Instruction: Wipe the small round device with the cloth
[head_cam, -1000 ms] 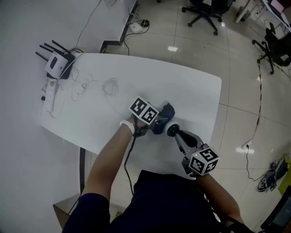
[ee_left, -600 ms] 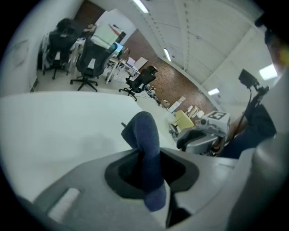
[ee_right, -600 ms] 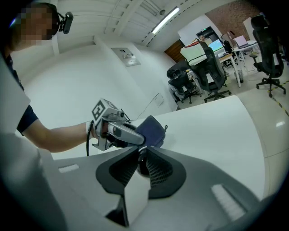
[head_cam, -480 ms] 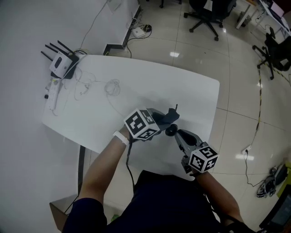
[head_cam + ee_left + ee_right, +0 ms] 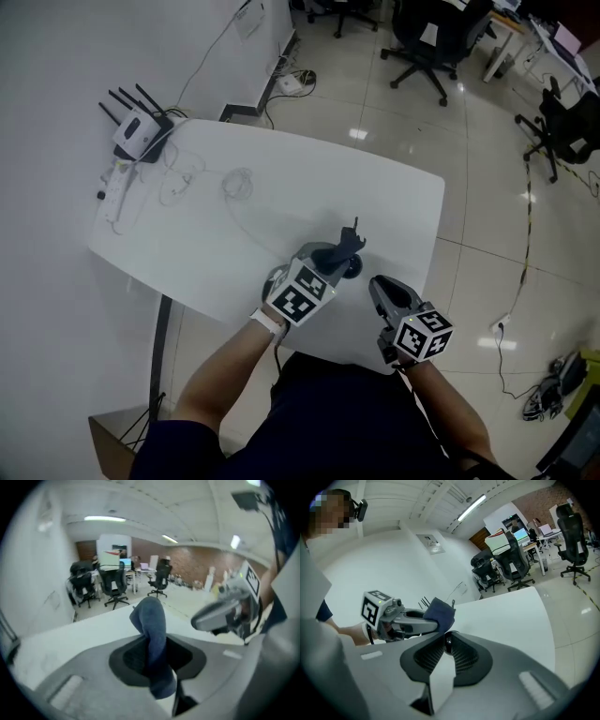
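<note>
My left gripper [image 5: 339, 255] is shut on a dark blue cloth [image 5: 347, 244], which sticks up from its jaws [image 5: 152, 634]. The cloth sits right against a small round black device [image 5: 352, 268] near the table's front edge; whether they touch I cannot tell. My right gripper [image 5: 368, 277] grips that device [image 5: 447, 643] between its pads, and its jaws are closing a little tighter. In the right gripper view the left gripper [image 5: 405, 622] reaches in from the left with the cloth [image 5: 439, 612] just above the device. The left gripper view shows the right gripper [image 5: 227, 613] at the right.
A white table [image 5: 234, 234] holds a router with antennas [image 5: 139, 129], a power strip [image 5: 117, 192] and loose cables [image 5: 236, 183] at its far left. Both grippers work near the front right edge. Office chairs [image 5: 427, 37] stand on the floor beyond.
The left gripper has swung round toward the person, and its cloth has risen from beside the device to stand up against it. The right gripper has stayed almost still with the device.
</note>
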Demonstrator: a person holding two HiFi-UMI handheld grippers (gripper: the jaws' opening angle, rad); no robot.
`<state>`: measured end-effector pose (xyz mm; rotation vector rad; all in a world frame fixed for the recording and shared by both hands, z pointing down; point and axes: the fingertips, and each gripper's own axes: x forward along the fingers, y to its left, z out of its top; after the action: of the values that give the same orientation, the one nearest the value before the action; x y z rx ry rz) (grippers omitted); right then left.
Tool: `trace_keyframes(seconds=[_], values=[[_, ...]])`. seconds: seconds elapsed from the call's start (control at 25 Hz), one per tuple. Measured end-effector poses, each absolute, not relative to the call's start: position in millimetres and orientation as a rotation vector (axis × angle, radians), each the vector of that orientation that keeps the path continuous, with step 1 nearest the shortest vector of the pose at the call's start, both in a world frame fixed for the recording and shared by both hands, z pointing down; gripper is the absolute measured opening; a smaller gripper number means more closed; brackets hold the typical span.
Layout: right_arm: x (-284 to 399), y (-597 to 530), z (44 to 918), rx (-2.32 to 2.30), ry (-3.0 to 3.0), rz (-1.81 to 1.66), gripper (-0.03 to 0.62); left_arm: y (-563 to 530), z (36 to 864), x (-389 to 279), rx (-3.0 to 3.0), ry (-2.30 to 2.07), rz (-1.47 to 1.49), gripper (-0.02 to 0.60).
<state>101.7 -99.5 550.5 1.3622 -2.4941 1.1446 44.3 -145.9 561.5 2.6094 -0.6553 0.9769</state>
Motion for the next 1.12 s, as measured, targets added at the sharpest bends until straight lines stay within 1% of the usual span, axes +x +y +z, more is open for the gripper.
trace_keyframes(seconds=[0.12,0.24,0.36,0.44,0.76,0.92,1.12], values=[[107.7,-100.1,549.8,1.382,-2.490,1.168,0.049,-170.3,557.6,16.5,2.346,-0.698,0.691,0.087],[106.1,-100.9,554.2,1.390,-2.479,1.226,0.048,-189.3,579.2,-10.1,2.183,-0.705,0.578,0.087],[101.1,-102.0,561.4,1.379,-2.468,1.271,0.048,-190.8,604.9,-14.9,2.056,-0.622,0.493,0.086],[100.9,-105.0,567.6,1.373,-2.456,1.295,0.048,-185.9,621.9,-9.8,1.983,-0.557,0.488,0.086],[108.8,-126.7,578.7,1.397,-2.414,1.337,0.042,-160.5,675.4,11.2,1.750,-0.356,0.622,0.086],[114.0,-127.3,575.1,1.409,-2.425,1.347,0.040,-164.5,673.6,14.5,1.732,-0.343,0.588,0.086],[118.4,-116.7,569.2,1.422,-2.439,1.352,0.040,-165.3,643.0,16.4,1.795,-0.390,0.515,0.086]])
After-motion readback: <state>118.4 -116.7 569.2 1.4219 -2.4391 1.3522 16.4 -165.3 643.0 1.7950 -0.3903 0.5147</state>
